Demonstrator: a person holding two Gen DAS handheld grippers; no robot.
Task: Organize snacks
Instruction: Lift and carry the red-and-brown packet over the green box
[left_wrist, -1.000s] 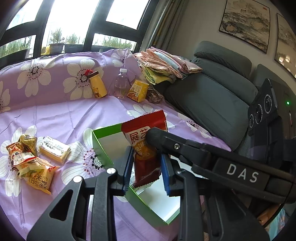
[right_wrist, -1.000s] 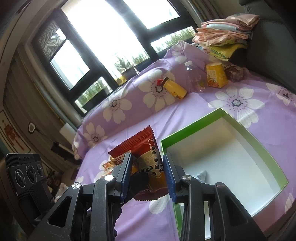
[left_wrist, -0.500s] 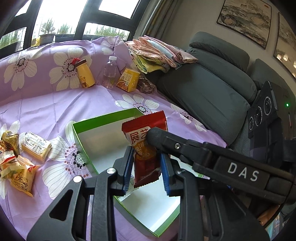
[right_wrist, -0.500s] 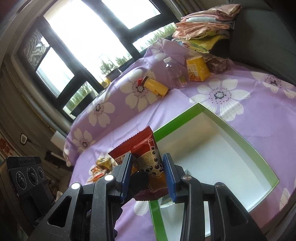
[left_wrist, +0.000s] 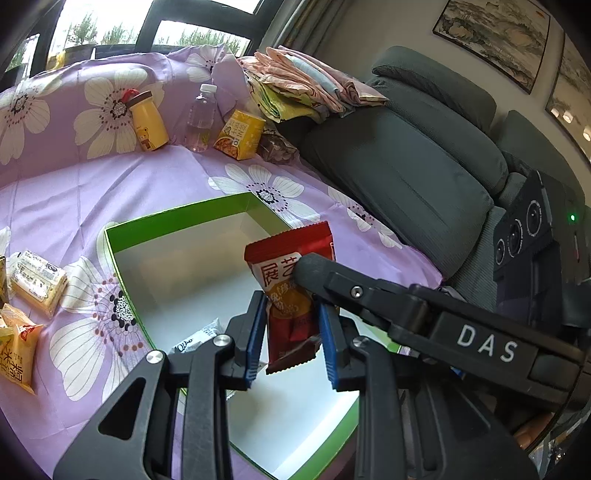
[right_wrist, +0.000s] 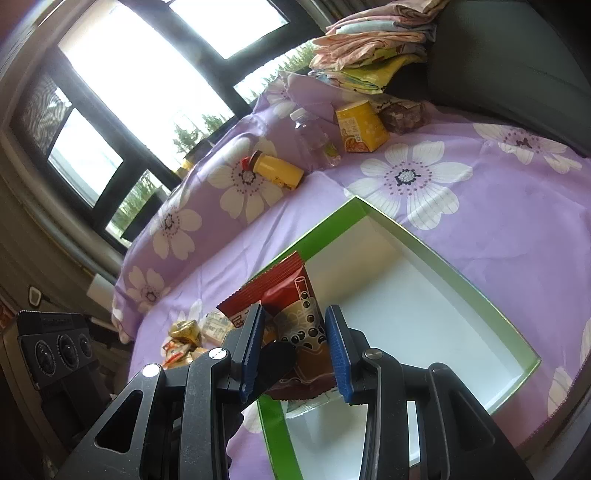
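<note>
A red snack packet (left_wrist: 291, 258) with Chinese lettering stands upright between the blue pads of my left gripper (left_wrist: 290, 304), which is shut on it. My right gripper (right_wrist: 293, 314) is shut on a red packet (right_wrist: 295, 295) with a bubble-tea picture; it looks like the same packet, gripped from the other side. One right finger (left_wrist: 369, 291) crosses the left wrist view and touches the packet's top. The packet hangs over the near part of a green-rimmed white box (left_wrist: 177, 218) (right_wrist: 424, 254). A white packet (left_wrist: 199, 338) lies inside the box.
Loose snack packs (left_wrist: 37, 282) (right_wrist: 183, 336) lie on the purple flowered cloth left of the box. A yellow bottle (left_wrist: 147, 122), a clear bottle (left_wrist: 201, 118) and a yellow carton (left_wrist: 240, 134) stand at the back. Folded cloths (left_wrist: 306, 85) and a grey sofa (left_wrist: 406, 166) lie to the right.
Both grippers have moved forward and down with the red packet. The box now lies closer and more directly under them. Neither grip has changed.
</note>
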